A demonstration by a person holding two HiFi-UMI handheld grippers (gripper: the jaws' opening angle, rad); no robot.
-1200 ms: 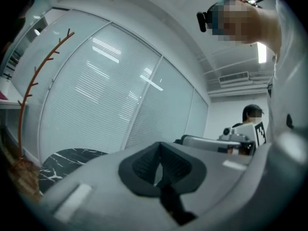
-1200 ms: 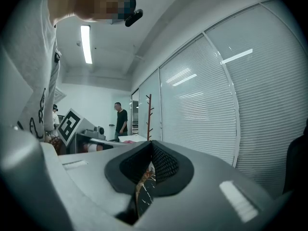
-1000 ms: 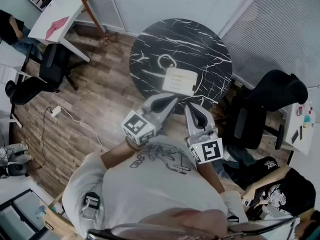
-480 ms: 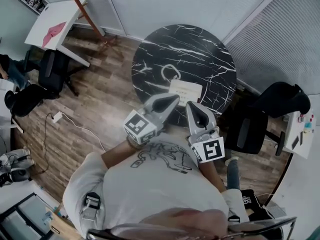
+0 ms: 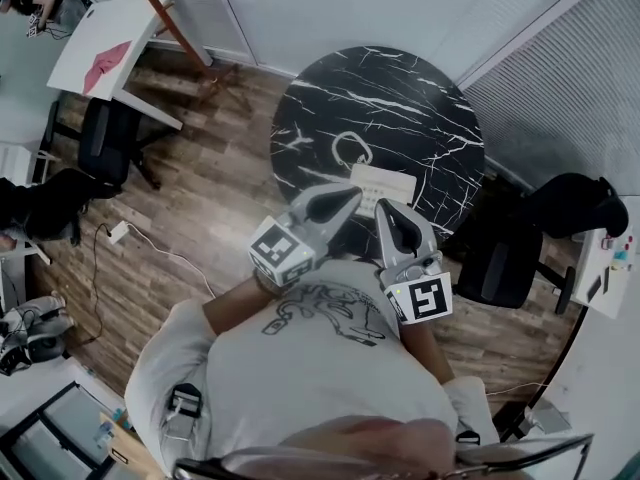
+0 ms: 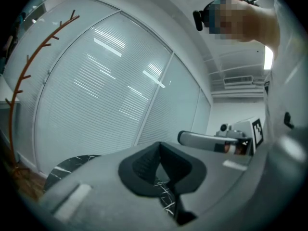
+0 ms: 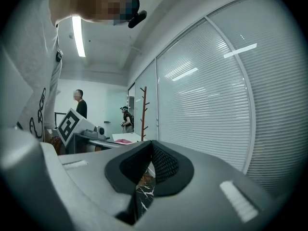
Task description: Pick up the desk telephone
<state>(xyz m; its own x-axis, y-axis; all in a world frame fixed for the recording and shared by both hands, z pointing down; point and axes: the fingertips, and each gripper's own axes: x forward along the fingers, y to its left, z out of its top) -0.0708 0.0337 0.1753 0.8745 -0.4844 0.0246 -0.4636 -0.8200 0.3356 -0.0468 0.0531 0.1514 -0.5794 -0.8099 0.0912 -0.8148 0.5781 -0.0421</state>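
Observation:
A white desk telephone (image 5: 386, 185) with a coiled white cord (image 5: 350, 149) lies on the near part of a round black marble table (image 5: 420, 98). My left gripper (image 5: 345, 197) is shut and empty, held level with its tip at the table's near edge, just left of the phone. To the phone's near side my right gripper (image 5: 384, 210) is shut too, with nothing in it. In the left gripper view the closed jaws (image 6: 161, 160) hide the phone, and the marble (image 6: 72, 161) shows beyond them. The right gripper view shows its closed jaws (image 7: 150, 160) over a sliver of marble.
A black office chair (image 5: 505, 258) stands right of the table and another (image 5: 100, 138) at the left by a white desk (image 5: 115, 43). A wooden coat stand (image 5: 180, 23) rises behind. A power strip and cable (image 5: 120, 233) lie on the wood floor. Blinds line the far walls.
Both grippers, still shut, have come forward to the table's near edge by the phone. The scene has shifted as the person stepped closer.

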